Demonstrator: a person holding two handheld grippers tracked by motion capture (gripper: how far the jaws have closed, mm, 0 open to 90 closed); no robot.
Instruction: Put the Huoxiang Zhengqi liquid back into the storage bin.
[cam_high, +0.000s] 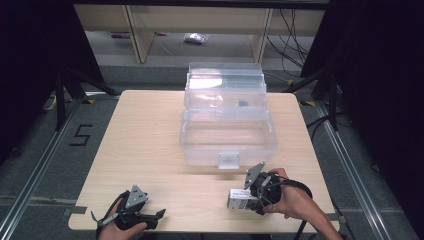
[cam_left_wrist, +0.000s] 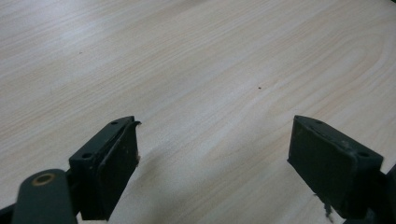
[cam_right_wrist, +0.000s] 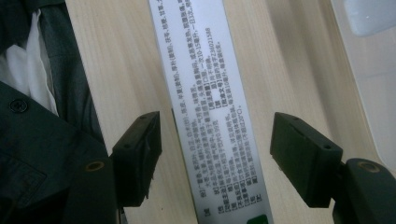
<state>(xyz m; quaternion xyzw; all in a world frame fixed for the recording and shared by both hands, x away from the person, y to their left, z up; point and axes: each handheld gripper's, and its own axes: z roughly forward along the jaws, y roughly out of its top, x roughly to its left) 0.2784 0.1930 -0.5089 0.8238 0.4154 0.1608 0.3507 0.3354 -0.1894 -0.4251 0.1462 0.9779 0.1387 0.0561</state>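
White printed carton (cam_right_wrist: 205, 112) lay flat on the wooden table (cam_high: 145, 135) near its front edge, between the right gripper's (cam_right_wrist: 215, 144) parted jaws, untouched, left gripper (cam_left_wrist: 212, 154) wide apart over bare tabletop.

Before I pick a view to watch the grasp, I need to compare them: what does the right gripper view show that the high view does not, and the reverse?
Right gripper view: the printed text on the white box and a gap between it and each of the jaws, with a dark garment past the table edge. High view: the open clear plastic case, the left gripper and the floor. Both: the right gripper, the box and the wooden table.
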